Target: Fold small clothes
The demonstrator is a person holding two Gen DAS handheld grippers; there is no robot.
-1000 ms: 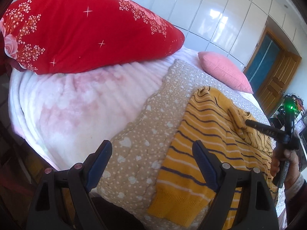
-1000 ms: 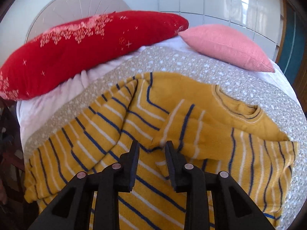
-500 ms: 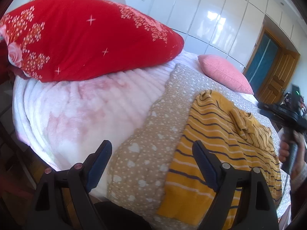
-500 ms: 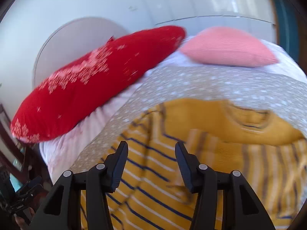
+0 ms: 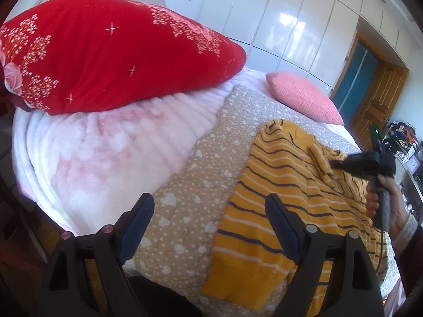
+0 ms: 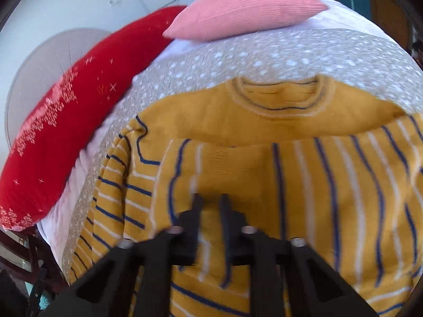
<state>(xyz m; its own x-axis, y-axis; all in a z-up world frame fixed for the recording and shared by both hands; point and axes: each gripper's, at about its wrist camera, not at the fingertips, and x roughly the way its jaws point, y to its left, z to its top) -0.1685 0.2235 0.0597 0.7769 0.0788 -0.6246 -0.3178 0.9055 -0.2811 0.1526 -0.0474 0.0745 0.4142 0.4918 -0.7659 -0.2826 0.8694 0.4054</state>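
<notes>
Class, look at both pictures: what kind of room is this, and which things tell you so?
Most likely a bedroom: a bed under a beige spotted quilt, a big red embroidered pillow, and glossy white wardrobe doors.

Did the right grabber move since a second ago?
Yes. In the left view the right gripper left the sweater, swung out toward the door, then came back onto the folded sleeve, now shut on it.

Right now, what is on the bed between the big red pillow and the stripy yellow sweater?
In the left wrist view, pink fluffy blanket, then beige heart-patterned quilt.
</notes>
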